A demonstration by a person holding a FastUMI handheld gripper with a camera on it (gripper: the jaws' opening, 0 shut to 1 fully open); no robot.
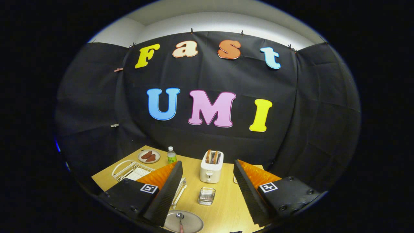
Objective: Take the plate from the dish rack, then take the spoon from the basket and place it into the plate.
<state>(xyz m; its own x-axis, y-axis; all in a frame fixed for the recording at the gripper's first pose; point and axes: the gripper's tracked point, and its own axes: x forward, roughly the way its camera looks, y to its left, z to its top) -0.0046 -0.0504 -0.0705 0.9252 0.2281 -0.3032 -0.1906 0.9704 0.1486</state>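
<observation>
A grey plate (189, 222) lies on the wooden table (226, 200), low between my fingers and nearest to me. A spoon (179, 216) rests in it, bowl pointing away. My gripper (207, 184) hangs open above the table with nothing between its black and orange fingers (168, 184). The white wire dish rack (129, 170) stands beyond the left finger. A white basket (181, 191) peeks out from behind that finger, mostly hidden.
A white toaster (211, 168) with toast in it stands straight ahead between the fingers. A small clear glass dish (207, 196) sits in front of it. A small bottle (171, 155) and a plate of brown food (149, 156) stand at the far left, by the wall.
</observation>
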